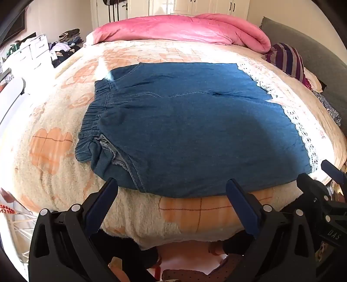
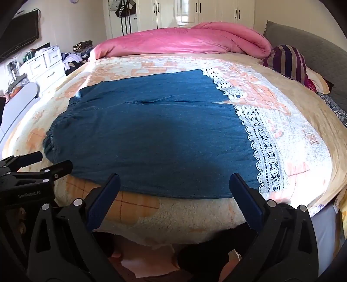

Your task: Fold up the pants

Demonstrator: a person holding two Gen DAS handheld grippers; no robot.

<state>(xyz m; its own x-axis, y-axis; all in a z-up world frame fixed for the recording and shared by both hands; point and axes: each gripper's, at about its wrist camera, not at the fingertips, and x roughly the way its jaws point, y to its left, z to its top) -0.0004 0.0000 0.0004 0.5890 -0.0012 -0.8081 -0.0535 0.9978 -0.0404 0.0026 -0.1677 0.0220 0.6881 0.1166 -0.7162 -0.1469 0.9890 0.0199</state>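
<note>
A home bedroom — bed [image 2: 303,121], pink duvet [image 2: 182,41], white wardrobes [image 2: 195,13], dresser [image 2: 45,65].

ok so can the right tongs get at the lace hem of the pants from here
Probably yes. The right tongs are open at the pants' near edge, and the lace hem lies flat just to their right, with nothing on it or between.

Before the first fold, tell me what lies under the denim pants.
The denim pants lie flat on a cream blanket with orange patches, which shows all around them. White lace hems rest on it too. Anything beneath the denim itself is covered.
</note>
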